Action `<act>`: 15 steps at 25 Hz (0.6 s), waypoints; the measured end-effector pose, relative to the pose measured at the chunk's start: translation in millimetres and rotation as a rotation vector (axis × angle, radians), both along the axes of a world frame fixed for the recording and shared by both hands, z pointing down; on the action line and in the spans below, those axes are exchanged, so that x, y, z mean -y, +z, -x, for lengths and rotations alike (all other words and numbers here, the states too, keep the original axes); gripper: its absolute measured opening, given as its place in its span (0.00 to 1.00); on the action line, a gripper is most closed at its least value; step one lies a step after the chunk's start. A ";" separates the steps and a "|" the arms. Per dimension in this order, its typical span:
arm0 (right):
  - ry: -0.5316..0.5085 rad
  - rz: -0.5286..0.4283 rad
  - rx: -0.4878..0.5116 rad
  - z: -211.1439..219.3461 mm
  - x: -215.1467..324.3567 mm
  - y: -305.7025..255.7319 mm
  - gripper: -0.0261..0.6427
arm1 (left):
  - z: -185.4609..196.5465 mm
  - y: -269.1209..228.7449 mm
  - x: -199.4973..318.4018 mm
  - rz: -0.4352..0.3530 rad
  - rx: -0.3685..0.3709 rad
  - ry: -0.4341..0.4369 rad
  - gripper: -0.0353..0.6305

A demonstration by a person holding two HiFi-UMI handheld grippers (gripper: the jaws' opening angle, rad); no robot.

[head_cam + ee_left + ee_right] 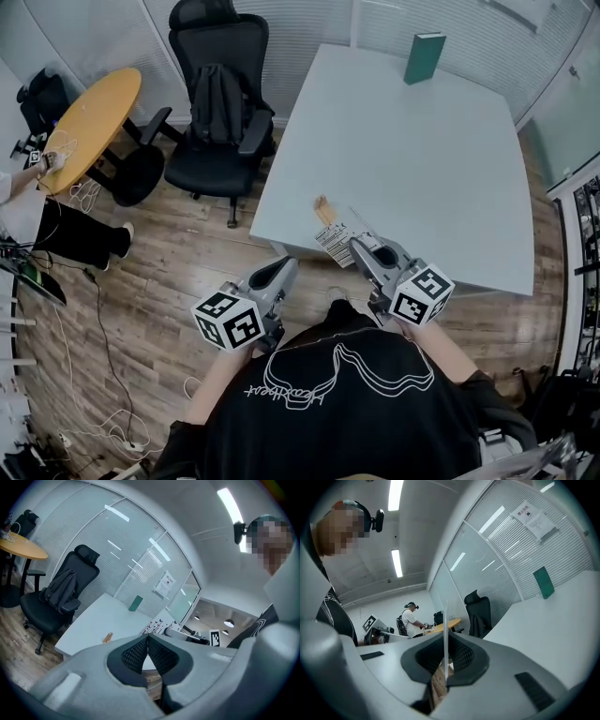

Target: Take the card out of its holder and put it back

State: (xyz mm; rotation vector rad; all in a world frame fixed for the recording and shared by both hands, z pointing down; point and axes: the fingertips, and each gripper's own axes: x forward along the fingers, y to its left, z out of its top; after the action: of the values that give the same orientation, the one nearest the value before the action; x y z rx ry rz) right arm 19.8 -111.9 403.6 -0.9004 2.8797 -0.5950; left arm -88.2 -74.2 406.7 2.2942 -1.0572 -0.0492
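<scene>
My right tongs (360, 247) clench the thin white printed card (334, 241) edge-on; it juts left toward my left tongs (284, 269), clenched empty, near.

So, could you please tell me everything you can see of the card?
The card is a thin, stiff-looking white sheet with dark print on one face. The right gripper pinches it between its pads, and in that gripper's view it stands edge-on as a pale upright line. It is over the table's near edge, beside a wooden piece. Whether it touches either is unclear.
</scene>
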 end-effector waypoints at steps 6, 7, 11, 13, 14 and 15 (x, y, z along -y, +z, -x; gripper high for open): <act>0.017 -0.024 -0.027 2.0 33.7 -8.0 0.07 | 2.9 0.3 23.9 0.015 -0.005 -0.011 0.07; 0.024 -0.026 -0.030 1.3 37.4 -9.7 0.07 | 2.2 -0.3 25.4 0.015 -0.006 -0.010 0.07; 0.052 -0.036 -0.037 1.6 50.2 -13.5 0.07 | 2.7 -0.9 29.1 0.011 -0.010 -0.013 0.07; 0.059 -0.037 -0.046 3.4 57.6 -12.8 0.07 | 4.6 -0.4 32.1 0.012 -0.013 -0.018 0.07; 0.062 -0.038 -0.052 4.5 61.7 -12.3 0.07 | 5.6 0.0 34.1 0.013 -0.014 -0.021 0.07; 0.064 -0.039 -0.057 5.6 66.1 -12.1 0.07 | 6.6 0.2 36.4 0.015 -0.014 -0.023 0.07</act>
State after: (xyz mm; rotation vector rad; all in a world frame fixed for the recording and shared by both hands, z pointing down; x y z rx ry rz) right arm 14.2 -178.0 391.5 -1.0154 2.8892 -0.5142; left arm -94.8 -110.6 406.9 2.2651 -1.0734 -0.0660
